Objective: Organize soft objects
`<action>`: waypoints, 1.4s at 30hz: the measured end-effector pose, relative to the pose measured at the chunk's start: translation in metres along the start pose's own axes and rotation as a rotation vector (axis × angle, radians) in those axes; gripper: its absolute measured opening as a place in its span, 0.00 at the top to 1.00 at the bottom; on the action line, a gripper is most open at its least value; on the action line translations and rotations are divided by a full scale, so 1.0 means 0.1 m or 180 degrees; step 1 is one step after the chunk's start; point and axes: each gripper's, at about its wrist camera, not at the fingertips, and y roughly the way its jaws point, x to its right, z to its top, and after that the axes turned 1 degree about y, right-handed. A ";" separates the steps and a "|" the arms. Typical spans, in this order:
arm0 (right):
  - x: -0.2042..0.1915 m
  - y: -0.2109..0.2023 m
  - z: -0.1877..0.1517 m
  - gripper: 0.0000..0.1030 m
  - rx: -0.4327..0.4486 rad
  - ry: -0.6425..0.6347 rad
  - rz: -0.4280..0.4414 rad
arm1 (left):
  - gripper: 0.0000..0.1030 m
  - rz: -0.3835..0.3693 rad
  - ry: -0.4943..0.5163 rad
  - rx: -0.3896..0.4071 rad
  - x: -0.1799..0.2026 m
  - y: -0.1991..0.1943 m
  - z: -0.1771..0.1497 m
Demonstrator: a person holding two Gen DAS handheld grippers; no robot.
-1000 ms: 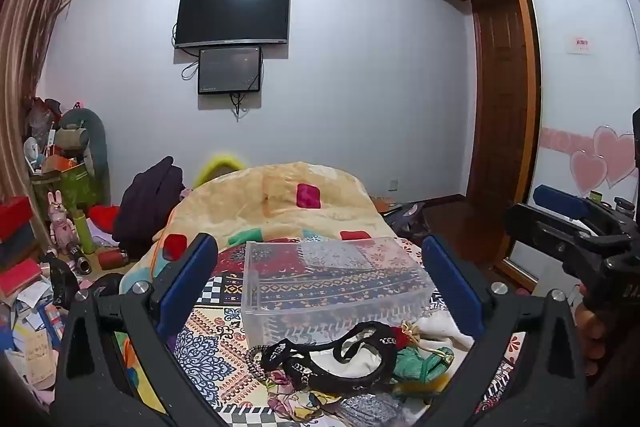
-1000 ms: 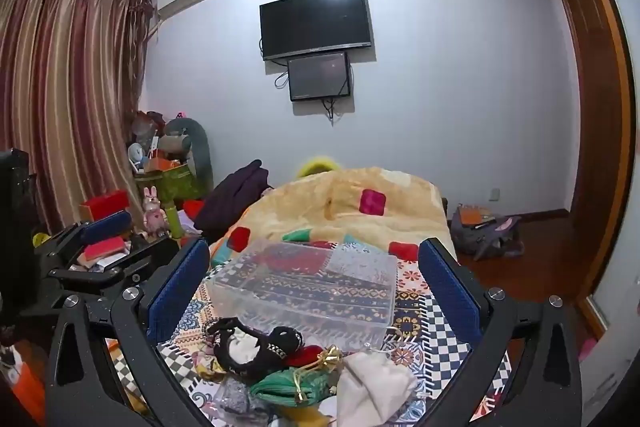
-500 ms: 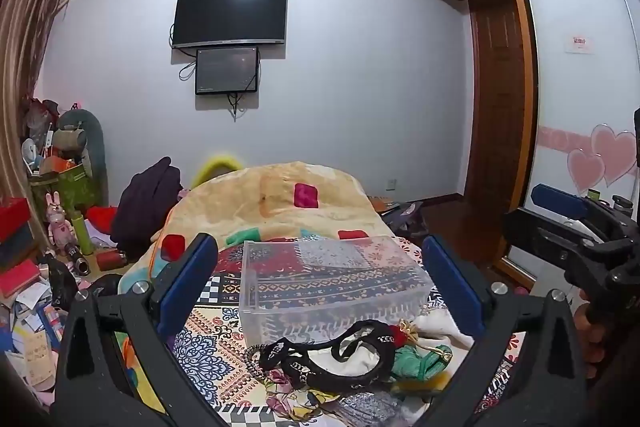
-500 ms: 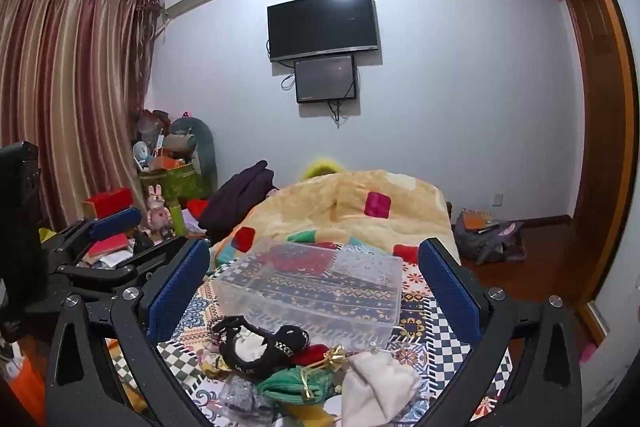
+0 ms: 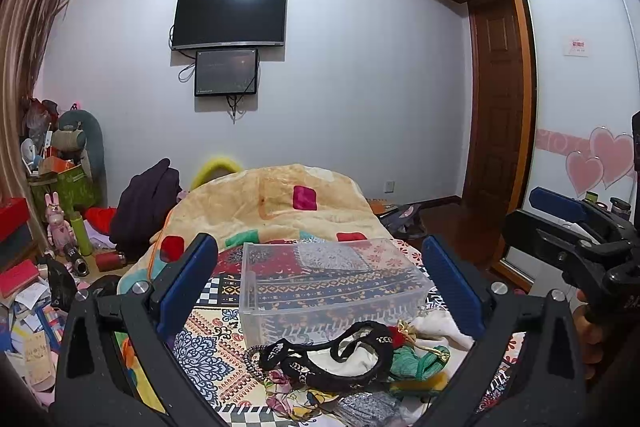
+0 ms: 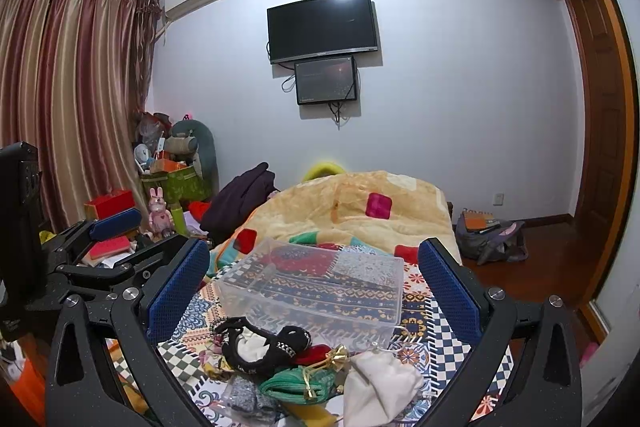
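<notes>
Both grippers hang above the near end of the bed and neither has hold of anything; the left gripper point(image 5: 320, 291) has its blue-padded fingers point(image 5: 188, 279) spread wide, framing the clear plastic box point(image 5: 332, 291), and the right gripper point(image 6: 316, 291) is spread just as wide over the same spot; from the left wrist view the right gripper shows at the far right edge, held in a hand point(image 5: 588, 323), and from the right wrist view the left gripper sits at the far left, so the two are side by side and apart; now the goods: the clear plastic box point(image 6: 316, 291) stands upright on the patterned bedspread point(image 5: 208, 351) with nothing showing inside it but the pattern through its walls; just in front of it, nearer the cameras, lies the heap of soft objects, touching and overlapping; a black trimmed garment point(image 5: 320, 359) on top, a green piece point(image 6: 296, 383) with a gold bow point(image 6: 336, 355), a red piece point(image 6: 316, 351), a white cloth pouch point(image 6: 380, 383) at the right of the heap, and a grey sparkly piece point(image 6: 244, 395) at the near edge; beyond the box a yellow quilt point(image 6: 360, 211) is bunched up, and a television point(image 6: 324, 25) hangs on the far wall.
</notes>
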 end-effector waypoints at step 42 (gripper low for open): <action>0.01 -0.01 -0.01 0.00 0.0013 0.0016 0.0015 | 0.00 -0.0010 0.0028 0.0041 0.02 -0.05 0.02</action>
